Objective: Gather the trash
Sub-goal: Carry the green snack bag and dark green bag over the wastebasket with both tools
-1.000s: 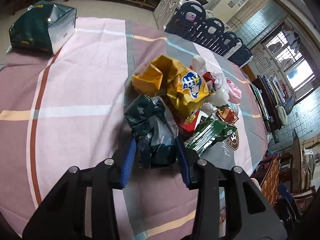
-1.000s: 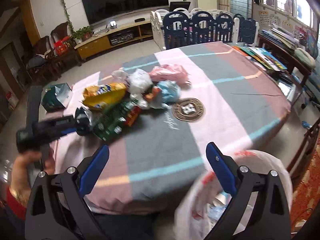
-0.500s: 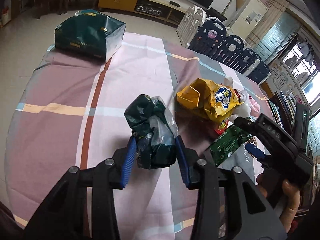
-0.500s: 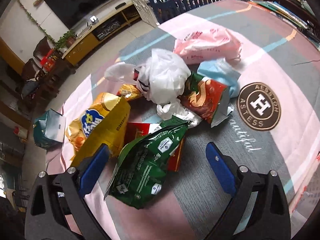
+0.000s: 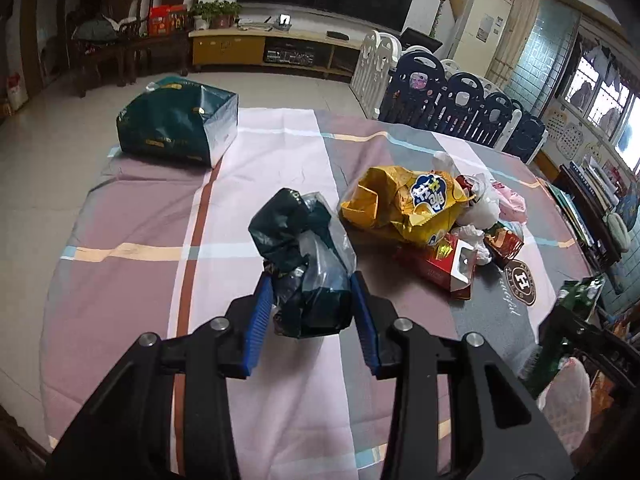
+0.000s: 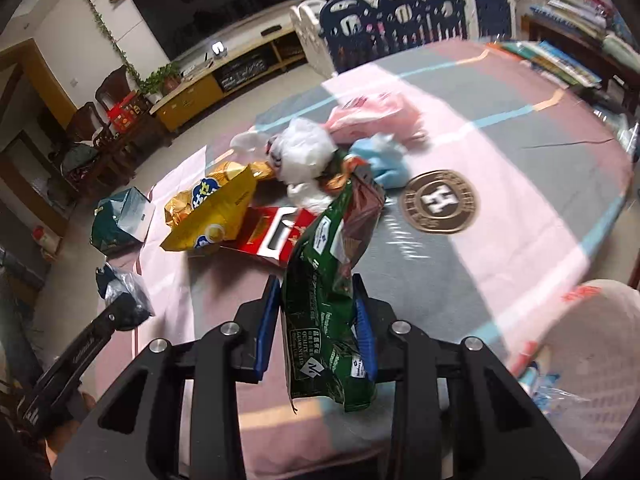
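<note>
Striped tablecloth (image 5: 280, 400) below — left tongs (image 5: 312, 300) grip dark wrapper (image 5: 304, 264), right tongs (image 6: 316, 312) closing on green bag (image 6: 324, 312).

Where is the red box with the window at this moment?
In the right wrist view, the red box lies on the tablecloth left of centre, partly under the yellow snack bag and just behind the green bag.

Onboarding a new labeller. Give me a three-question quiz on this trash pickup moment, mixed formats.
1. True or false: the left gripper is empty.
2. What is between the right gripper's closing jaws? A) yellow chip bag B) green packet C) red box
3. What lies directly under the yellow chip bag on the table?

Key: 1 false, it grips a dark crumpled bag. 2 B, the green packet. 3 the red box.
</note>
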